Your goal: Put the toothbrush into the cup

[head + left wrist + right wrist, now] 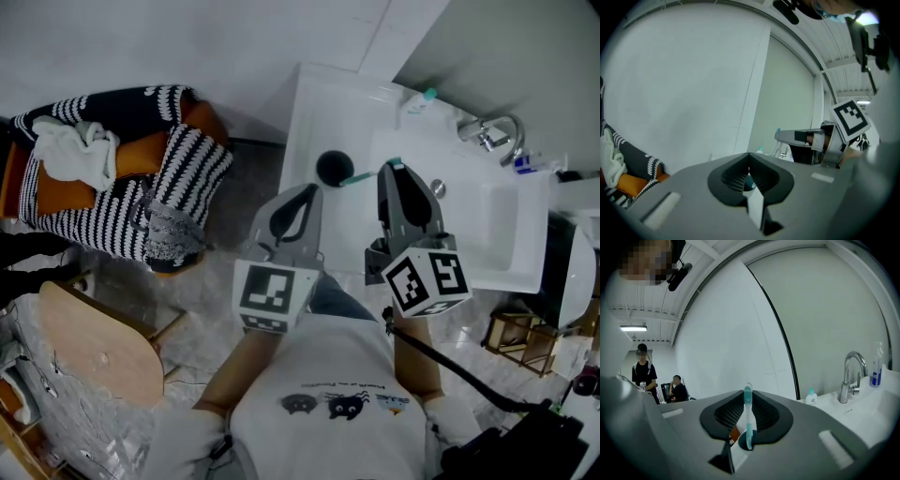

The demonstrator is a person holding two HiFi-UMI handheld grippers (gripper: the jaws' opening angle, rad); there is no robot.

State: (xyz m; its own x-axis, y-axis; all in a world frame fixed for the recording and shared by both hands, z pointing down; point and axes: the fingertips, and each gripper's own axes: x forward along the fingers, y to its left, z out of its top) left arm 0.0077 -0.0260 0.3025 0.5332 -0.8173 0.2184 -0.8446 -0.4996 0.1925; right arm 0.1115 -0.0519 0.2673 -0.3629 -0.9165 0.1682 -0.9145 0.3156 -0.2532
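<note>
The right gripper [394, 173] seems clamped near the head of the light, stiff, slippery toothbrush [748, 420]; the left gripper [749, 164] is closed and empty.

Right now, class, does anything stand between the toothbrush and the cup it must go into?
Nothing visible does. The toothbrush, gripped in the right tongs, points its handle end straight at the open cup. The left tongs are shut and empty on the cup's other side, off that path.

Grey left gripper [307, 193], right gripper [393, 170] (2 marker cubes [274, 294]); white T-shirt [328, 361], perhaps cartoon-printed.
</note>
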